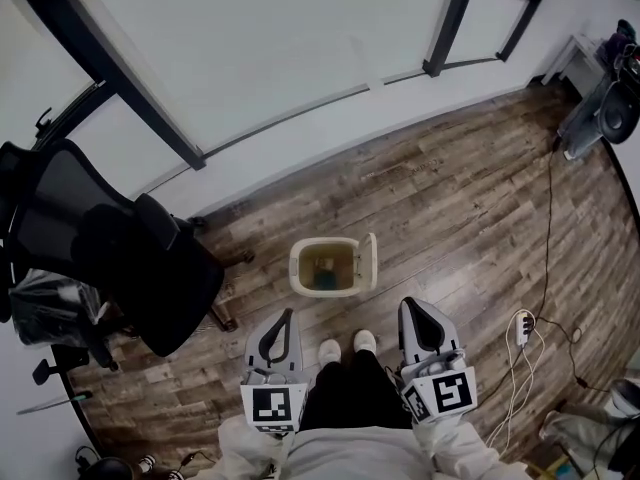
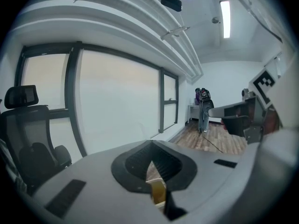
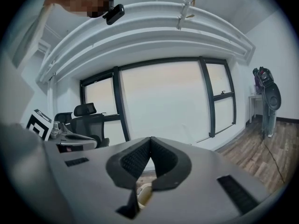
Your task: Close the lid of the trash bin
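trash bin (image 1: pixel 301 268) sits on the wood floor (image 1: pixel 450 218) mid-frame in the head view, just ahead of the person's white shoes (image 1: pixel 346 347). its lid (image 1: pixel 369 261) is open, tipped up on edge along the bin's right side, and something dark lies at the bottom inside. both grippers hang low and close to the person's body, well short of the bin and touching nothing. left gripper (image 1: pixel 286 316) is off the bin's near-left, tongs pressed together at the tips, nothing pinched; a bit of the bin shows through the gap behind the tips in the left gripper view. right gripper (image 1: pixel 409 306) is off the near-right, tongs also pressed together, empty. black office chair (image 1: pixel 130 258) stands left of the bin by the window wall. white power strip (image 1: pixel 522 326) with cables lies on the floor to the right.
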`<action>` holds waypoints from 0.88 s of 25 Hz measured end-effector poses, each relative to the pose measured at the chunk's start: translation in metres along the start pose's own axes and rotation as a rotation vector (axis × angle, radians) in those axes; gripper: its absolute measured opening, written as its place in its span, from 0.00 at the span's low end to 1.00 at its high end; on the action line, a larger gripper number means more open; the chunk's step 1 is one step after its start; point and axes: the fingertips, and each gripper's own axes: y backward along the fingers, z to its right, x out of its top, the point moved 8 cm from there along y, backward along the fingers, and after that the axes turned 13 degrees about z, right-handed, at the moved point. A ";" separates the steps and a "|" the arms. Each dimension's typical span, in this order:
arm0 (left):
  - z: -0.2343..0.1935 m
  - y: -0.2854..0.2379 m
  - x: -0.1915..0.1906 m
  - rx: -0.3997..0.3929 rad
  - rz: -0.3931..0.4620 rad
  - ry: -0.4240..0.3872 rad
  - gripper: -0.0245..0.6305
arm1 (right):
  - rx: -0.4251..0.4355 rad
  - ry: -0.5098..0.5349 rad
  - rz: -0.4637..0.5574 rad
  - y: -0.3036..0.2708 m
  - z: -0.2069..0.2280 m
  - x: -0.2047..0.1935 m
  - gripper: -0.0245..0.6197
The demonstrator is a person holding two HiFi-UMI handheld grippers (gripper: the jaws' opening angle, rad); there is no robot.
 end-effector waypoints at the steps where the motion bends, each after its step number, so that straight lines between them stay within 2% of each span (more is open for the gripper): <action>1: 0.003 -0.007 -0.001 -0.003 -0.017 0.010 0.05 | -0.002 0.000 -0.013 -0.004 0.006 -0.005 0.07; 4: 0.013 -0.026 -0.015 -0.007 -0.051 0.020 0.05 | -0.009 -0.007 -0.047 -0.015 0.024 -0.024 0.07; 7: 0.015 -0.044 -0.045 -0.006 -0.074 0.025 0.05 | -0.001 -0.005 -0.063 -0.025 0.037 -0.048 0.07; 12: 0.017 -0.070 -0.101 -0.014 -0.104 0.042 0.05 | -0.003 -0.019 -0.094 -0.038 0.055 -0.107 0.07; 15: 0.020 -0.085 -0.137 -0.021 -0.107 0.025 0.05 | -0.006 -0.027 -0.122 -0.047 0.067 -0.147 0.07; 18: 0.023 -0.095 -0.177 0.004 -0.101 0.004 0.05 | -0.017 -0.036 -0.153 -0.053 0.081 -0.185 0.07; 22: 0.023 -0.109 -0.217 0.032 -0.115 0.036 0.05 | -0.012 -0.035 -0.160 -0.066 0.097 -0.225 0.07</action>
